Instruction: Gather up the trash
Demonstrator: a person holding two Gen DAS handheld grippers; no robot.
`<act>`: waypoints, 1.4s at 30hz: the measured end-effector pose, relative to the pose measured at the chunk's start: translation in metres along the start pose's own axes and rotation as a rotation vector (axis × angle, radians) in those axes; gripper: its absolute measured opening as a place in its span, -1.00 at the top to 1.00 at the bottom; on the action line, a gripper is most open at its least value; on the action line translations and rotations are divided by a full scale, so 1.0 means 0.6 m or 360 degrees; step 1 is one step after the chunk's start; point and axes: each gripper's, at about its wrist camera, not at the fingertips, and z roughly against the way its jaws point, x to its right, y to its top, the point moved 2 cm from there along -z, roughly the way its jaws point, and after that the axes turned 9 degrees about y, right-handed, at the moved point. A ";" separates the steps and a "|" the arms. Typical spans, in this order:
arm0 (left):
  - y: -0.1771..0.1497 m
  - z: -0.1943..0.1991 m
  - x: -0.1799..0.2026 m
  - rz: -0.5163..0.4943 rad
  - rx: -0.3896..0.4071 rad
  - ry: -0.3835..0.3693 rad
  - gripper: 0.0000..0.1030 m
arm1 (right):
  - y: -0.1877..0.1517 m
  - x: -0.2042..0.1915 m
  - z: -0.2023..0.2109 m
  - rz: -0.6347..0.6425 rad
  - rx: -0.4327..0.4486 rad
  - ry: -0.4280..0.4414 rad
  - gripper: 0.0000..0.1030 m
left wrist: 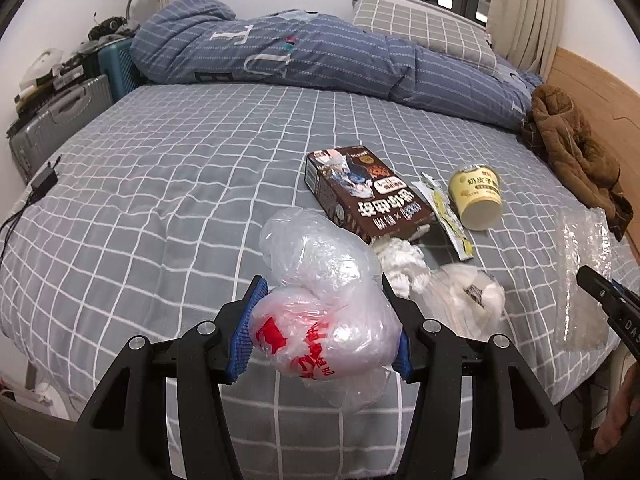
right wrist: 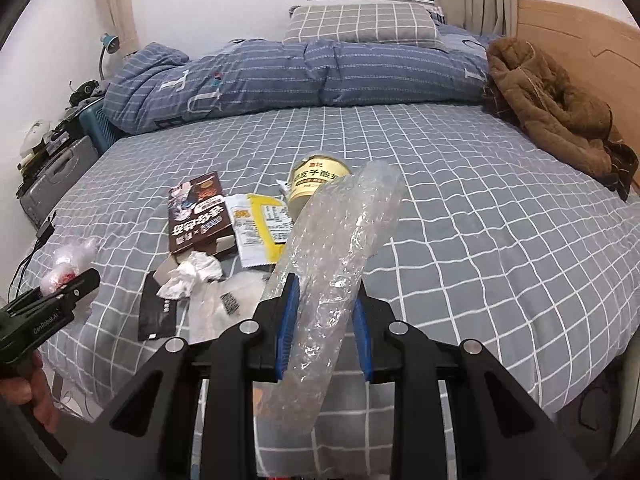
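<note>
My left gripper (left wrist: 322, 284) is shut on a crumpled white plastic bag with red print (left wrist: 320, 312), held above the bed. My right gripper (right wrist: 326, 280) is shut on a long clear plastic wrapper (right wrist: 340, 256) that sticks up past its fingers. On the checked bedsheet (left wrist: 160, 184) lie a brown snack box (left wrist: 368, 196), a yellow-white sachet (left wrist: 444, 216), a yellow yoghurt cup (left wrist: 478, 196) on its side, crumpled white tissue (left wrist: 404, 260) and a flat clear bag with a label (left wrist: 464, 296). The right wrist view also shows a black packet (right wrist: 158, 312) near the bed's edge.
A folded blue quilt (left wrist: 304, 56) and a checked pillow (left wrist: 424, 28) lie at the back. A brown coat (left wrist: 572, 148) sits by the wooden headboard (left wrist: 592, 84). A charger with its cable (left wrist: 44, 180) rests at the bed's left edge, beside a grey suitcase (left wrist: 52, 120).
</note>
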 end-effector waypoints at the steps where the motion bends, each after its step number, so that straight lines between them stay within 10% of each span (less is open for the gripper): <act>1: -0.004 0.003 0.000 -0.0002 -0.0001 -0.0003 -0.03 | -0.002 -0.003 0.003 0.0006 0.0002 0.0003 0.51; 42: -0.151 0.137 -0.003 -0.0029 -0.0016 -0.0067 -0.03 | -0.113 -0.107 0.129 0.0189 -0.0010 0.0105 0.51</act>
